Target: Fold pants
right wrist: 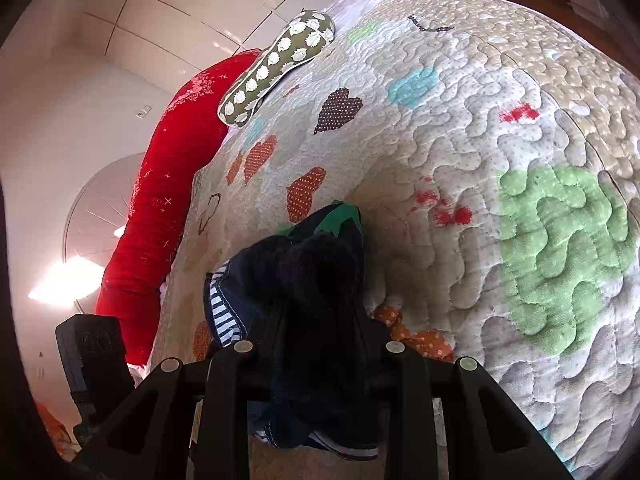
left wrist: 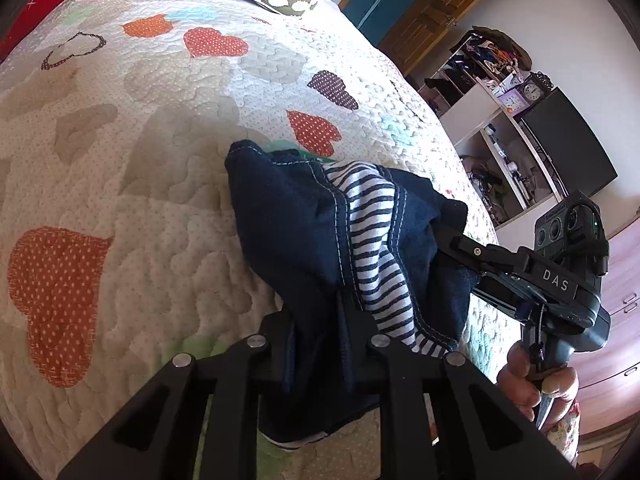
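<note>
Gripping dark navy denim pants with left gripper, clamped. Right gripper pinching them too. Bunched above heart-patterned cream quilt.

Dark denim pants (striped knit lining), matt; quilted cotton bedspread, puckered and rough.

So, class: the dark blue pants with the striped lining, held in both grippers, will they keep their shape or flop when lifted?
Probably flop: the pants bunch and sag between the left gripper and the right gripper. Likely light, since they hang in soft folds above the quilt. Slipping seems unlikely; thick wads of cloth sit between both sets of fingers.
</note>
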`<state>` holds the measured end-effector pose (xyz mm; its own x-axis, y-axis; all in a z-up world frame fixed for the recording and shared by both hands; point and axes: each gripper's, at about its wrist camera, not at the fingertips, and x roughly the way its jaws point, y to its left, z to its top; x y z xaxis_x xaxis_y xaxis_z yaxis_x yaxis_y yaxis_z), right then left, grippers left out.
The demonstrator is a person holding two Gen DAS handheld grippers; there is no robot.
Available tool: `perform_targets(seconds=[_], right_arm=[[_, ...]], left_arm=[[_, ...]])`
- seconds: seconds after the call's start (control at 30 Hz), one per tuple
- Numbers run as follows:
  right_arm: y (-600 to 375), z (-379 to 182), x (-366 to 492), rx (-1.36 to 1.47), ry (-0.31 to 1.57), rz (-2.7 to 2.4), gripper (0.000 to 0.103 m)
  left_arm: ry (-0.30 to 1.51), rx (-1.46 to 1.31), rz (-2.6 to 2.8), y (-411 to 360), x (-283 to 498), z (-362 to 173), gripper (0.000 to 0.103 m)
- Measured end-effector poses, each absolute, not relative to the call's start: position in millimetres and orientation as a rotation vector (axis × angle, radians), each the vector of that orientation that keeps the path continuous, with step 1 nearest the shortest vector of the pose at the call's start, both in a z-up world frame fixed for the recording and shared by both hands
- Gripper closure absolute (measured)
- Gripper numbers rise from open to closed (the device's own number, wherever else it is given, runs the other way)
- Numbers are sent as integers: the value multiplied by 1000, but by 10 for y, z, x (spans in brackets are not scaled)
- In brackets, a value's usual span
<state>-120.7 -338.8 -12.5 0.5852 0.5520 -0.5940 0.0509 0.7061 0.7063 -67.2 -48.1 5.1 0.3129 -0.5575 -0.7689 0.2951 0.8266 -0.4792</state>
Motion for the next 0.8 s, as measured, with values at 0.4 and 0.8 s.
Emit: perform_targets(seconds=[0.4, 0.8], right_arm=[[-3038, 259, -661, 712, 870, 389, 75], [-3030, -268, -226, 713, 933, 317, 65]], left_arm=[[1020, -276, -482, -245, -92, 447, 86], [1064, -282, -372, -109, 322, -31, 80]])
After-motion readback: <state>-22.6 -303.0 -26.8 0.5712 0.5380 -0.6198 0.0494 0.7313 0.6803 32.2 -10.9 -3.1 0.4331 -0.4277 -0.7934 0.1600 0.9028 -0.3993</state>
